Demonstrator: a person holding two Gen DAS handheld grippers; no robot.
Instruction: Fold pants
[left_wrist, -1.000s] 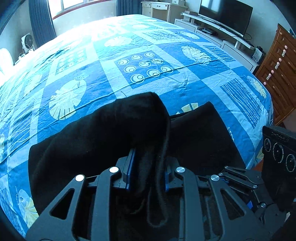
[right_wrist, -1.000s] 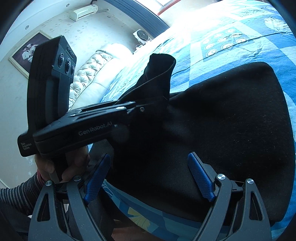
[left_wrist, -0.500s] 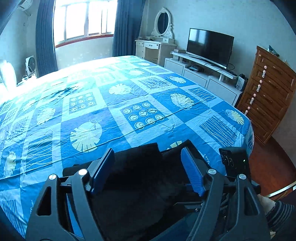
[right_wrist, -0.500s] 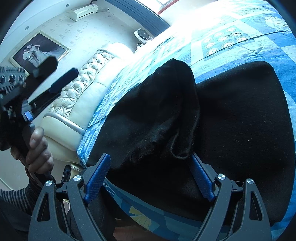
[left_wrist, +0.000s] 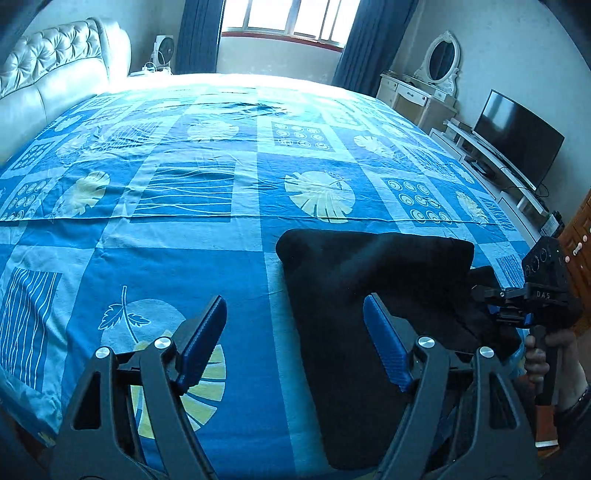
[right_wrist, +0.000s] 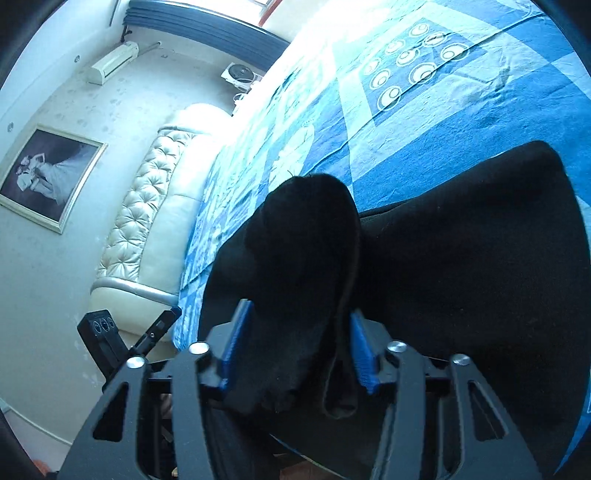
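At four o'clock on the bed (left_wrist: 166, 258), our right gripper (right_wrist: 295, 347) pinches what looks like a bunched pants (left_wrist: 369, 280) edge that may slip crooked, since our left gripper (left_wrist: 295, 332) hangs open, holding nothing.

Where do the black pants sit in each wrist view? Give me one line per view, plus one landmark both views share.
Left wrist view: the black pants lie lower right of centre on the blue bedspread, beyond the open left gripper.
Right wrist view: the pants fill the lower right; one bunched fold runs between the fingers of the right gripper, which is shut on it.
Shared landmark: the tufted cream headboard.
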